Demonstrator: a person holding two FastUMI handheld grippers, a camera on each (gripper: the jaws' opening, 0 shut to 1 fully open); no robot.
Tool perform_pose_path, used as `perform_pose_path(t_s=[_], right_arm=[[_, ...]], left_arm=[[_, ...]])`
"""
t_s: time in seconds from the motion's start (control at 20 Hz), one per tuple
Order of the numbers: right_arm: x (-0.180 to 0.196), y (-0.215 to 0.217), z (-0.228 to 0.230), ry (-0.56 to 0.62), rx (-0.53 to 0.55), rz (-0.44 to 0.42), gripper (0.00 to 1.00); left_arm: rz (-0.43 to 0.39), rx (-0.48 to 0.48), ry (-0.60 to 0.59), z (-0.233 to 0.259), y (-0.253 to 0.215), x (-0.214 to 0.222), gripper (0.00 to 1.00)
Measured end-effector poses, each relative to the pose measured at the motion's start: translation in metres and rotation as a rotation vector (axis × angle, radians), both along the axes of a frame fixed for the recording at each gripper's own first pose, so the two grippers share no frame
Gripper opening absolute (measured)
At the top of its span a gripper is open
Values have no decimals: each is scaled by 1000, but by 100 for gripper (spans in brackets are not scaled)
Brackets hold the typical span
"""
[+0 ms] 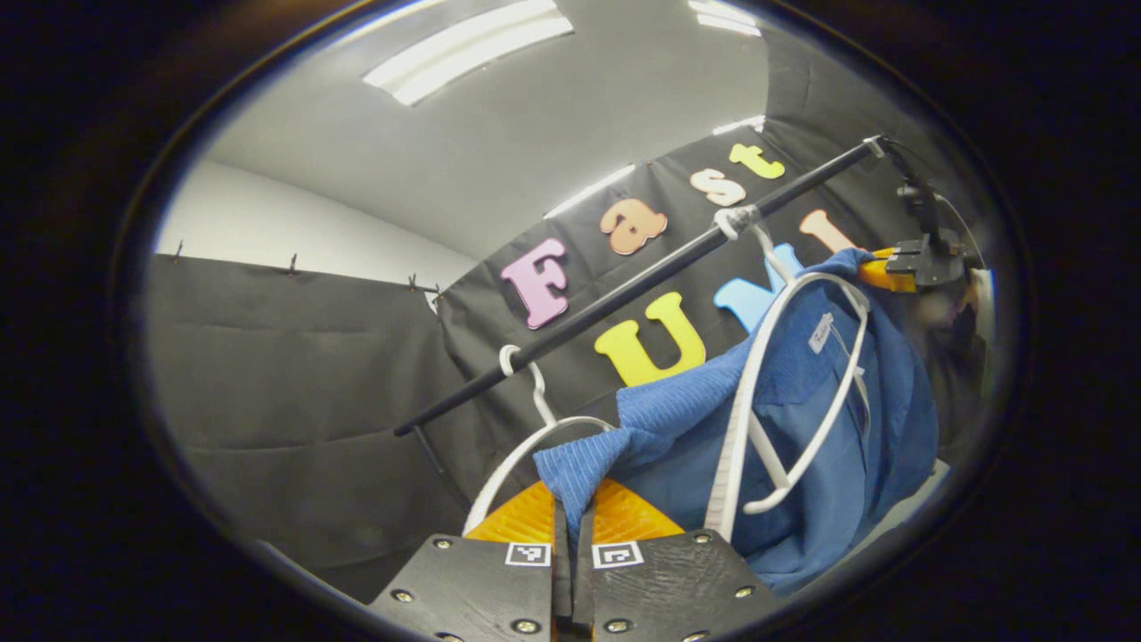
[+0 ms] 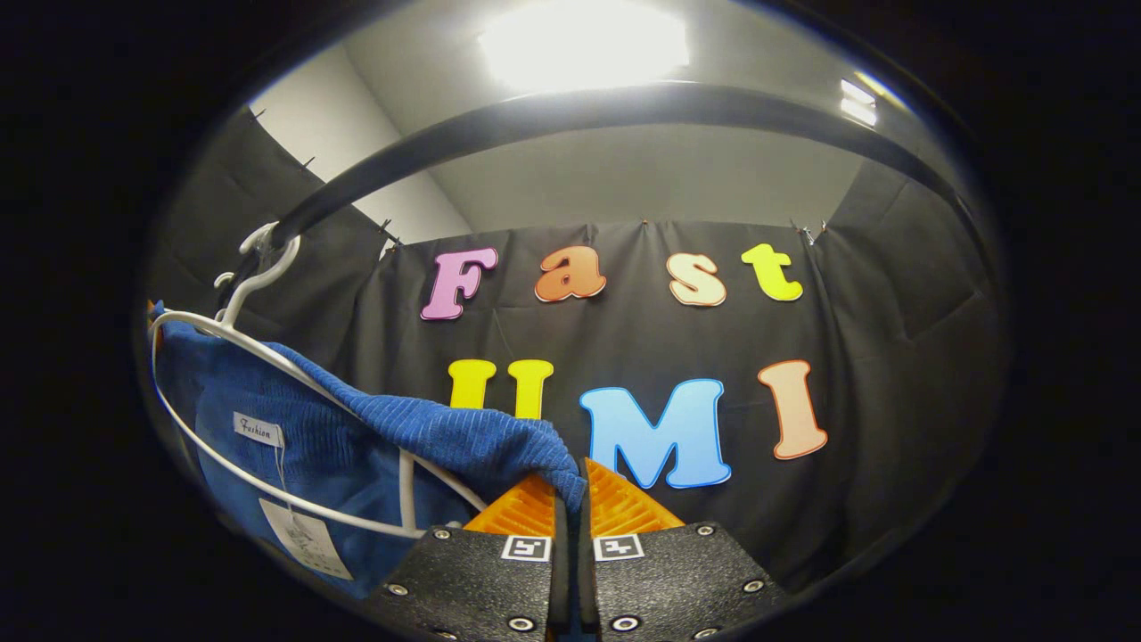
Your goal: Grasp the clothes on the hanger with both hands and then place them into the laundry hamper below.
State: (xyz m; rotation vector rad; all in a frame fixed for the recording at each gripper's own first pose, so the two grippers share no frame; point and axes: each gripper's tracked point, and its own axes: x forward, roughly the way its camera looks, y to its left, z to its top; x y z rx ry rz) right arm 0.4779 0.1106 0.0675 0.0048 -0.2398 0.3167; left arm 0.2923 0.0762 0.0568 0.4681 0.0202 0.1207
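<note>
Where both jaws close, blue garment (image 1: 677,419) cloth between.

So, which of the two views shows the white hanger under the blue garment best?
The left gripper view: the white hanger shows its hook on the black rail, both arms and the lower bar inside the blue garment. The right gripper view shows the hanger at its left edge, partly covered by the cloth.

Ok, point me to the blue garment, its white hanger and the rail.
blue garment (image 1: 807,419), left gripper view, back panel.
white hanger (image 1: 758,366), left gripper view, left arm.
rail (image 1: 624,292), left gripper view, mid-span.
</note>
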Motion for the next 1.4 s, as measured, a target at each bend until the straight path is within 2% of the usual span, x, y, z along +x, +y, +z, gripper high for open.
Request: perform_pose_path(t_s=[0.2, 0.5, 0.85, 1.0, 1.15, 1.4], right_arm=[[16, -11, 10, -7, 55, -35, 4], [40, -10, -14, 31, 22, -41, 4], [36, -5, -41, 89, -28, -5, 4], [39, -2, -64, 150, -35, 15, 4], [33, -2, -73, 167, -44, 1, 4], [10, -3, -115, 272, -50, 15, 4]], left_arm=[[-23, -30, -7, 0, -13, 15, 2], [-37, -53, -16, -6, -24, 15, 2], [-45, -85, 1, -16, -25, 11, 2], [-49, -107, -9, -17, -26, 9, 2], [-49, -117, -16, -16, -26, 4, 2], [-29, -159, 56, -49, -24, 2, 2]])
